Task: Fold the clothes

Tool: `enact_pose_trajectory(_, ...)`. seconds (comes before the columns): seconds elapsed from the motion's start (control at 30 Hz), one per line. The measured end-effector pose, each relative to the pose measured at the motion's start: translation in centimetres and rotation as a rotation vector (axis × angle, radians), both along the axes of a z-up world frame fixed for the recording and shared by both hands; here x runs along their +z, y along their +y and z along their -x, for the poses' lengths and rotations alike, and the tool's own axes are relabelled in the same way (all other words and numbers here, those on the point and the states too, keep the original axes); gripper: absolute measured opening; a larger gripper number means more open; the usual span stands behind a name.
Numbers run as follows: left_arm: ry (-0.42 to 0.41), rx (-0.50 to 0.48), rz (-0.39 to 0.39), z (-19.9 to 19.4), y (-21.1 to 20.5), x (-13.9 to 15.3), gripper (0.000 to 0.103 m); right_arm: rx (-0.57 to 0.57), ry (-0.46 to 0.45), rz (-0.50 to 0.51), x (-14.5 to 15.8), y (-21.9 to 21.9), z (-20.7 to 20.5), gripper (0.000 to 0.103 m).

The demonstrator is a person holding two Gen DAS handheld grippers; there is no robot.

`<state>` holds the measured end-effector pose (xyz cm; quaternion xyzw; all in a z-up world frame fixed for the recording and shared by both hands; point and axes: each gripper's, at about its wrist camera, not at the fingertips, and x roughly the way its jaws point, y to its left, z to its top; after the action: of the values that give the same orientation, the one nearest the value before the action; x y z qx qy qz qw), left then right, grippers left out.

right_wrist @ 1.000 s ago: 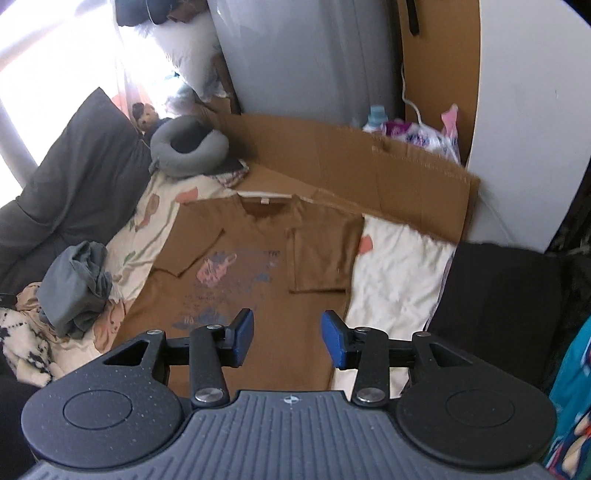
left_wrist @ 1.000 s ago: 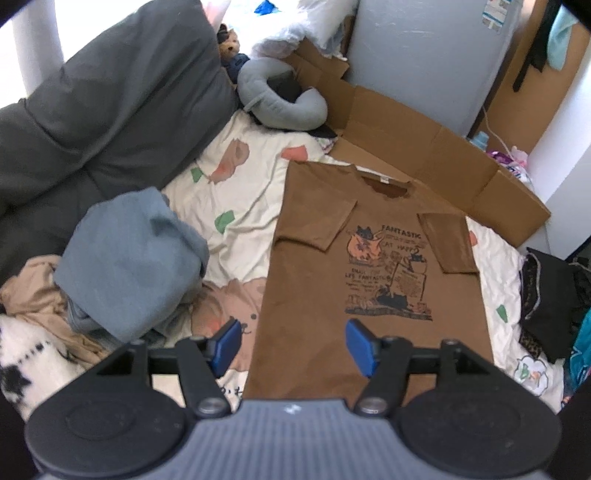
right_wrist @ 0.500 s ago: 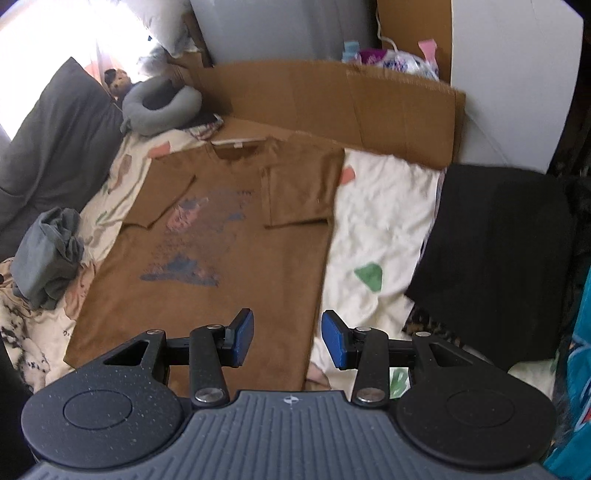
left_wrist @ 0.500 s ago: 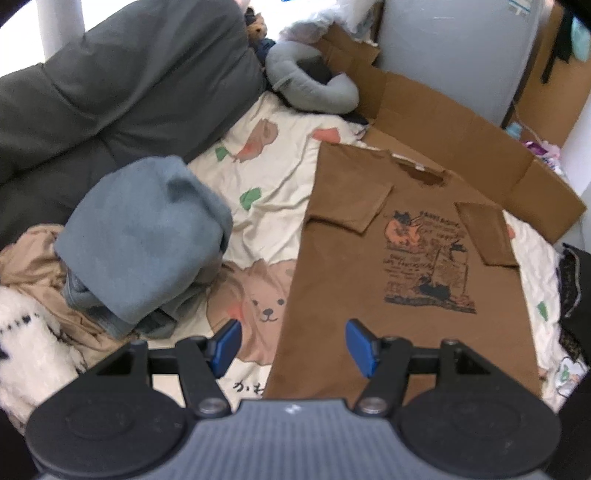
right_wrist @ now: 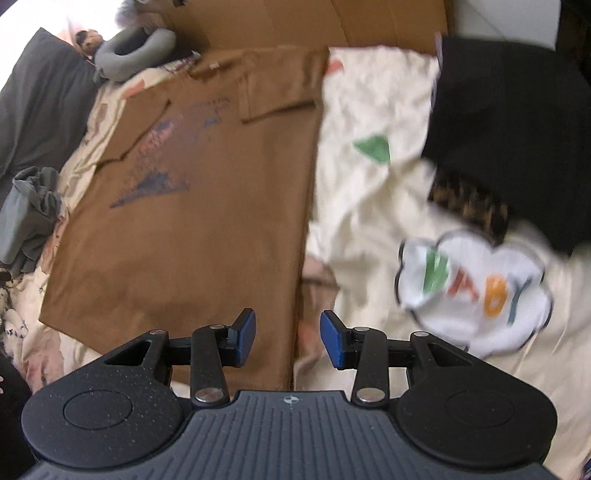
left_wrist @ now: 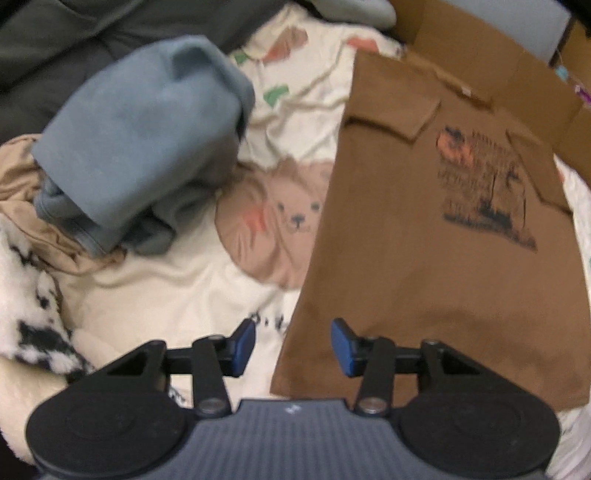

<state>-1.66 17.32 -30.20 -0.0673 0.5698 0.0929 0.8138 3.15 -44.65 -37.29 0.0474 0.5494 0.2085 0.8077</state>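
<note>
Brown T-shirt (left_wrist: pixel 436 280) spread flat, print side up, on the cream bedspread (left_wrist: pixel 184 295), both sleeves already folded in over the chest, collar toward the cardboard (right_wrist: pixel 388 22) at the far edge, hem toward the near edge. Left gripper (left_wrist: pixel 293 346) poised above the shirt's near left hem corner, jaws apart and just been closing, the corner's edge showing in the gap below them, nothing pinched. Right gripper (right_wrist: pixel 288 339) poised above the shirt's right side edge close to the hem, jaws apart, that edge running under the gap, pads not pressing on cloth. Left of the shirt, toward the bed's left edge: a heaped grey-blue garment (left_wrist: pixel 140 147) on tan and black-and-white fabrics. Right of it: a black garment (right_wrist: pixel 517 129). At the far left corner: a grey neck pillow (right_wrist: pixel 133 51).
</note>
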Motion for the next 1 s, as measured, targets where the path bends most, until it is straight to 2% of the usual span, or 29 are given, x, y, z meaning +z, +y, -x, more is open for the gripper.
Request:
enact_pose_trajectory(0.17,0.047,-0.008,0.002,0.3,-0.1,-1.9,0.045,-0.001,0.046,0.002,-3.0,0.3,1.1,0.039)
enact_pose_trajectory(0.47,0.097,-0.008,0.000,0.8,0.4,-4.5,0.044,0.012,0.057,-0.011,-5.3,2.1,-0.1,0.039)
enact_pose_trajectory(0.63,0.108,-0.008,-0.003,1.0,0.9,-5.2,0.044,-0.036,0.074,-0.033,-6.6,1.7,-1.7,0.038)
enact_pose_trajectory(0.8,0.131,-0.028,-0.015,1.0,1.3,-5.9,0.044,-0.079,0.095,-0.044,-7.9,1.0,-1.8,0.027)
enact_pose_trajectory(0.87,0.140,-0.033,-0.023,0.7,1.4,-6.2,0.044,-0.073,0.102,-0.043,-8.4,1.2,-1.4,0.017)
enact_pose_trajectory(1.0,0.146,-0.030,-0.004,0.0,1.3,-6.6,0.044,-0.081,0.115,-0.046,-8.8,1.6,-0.7,0.015)
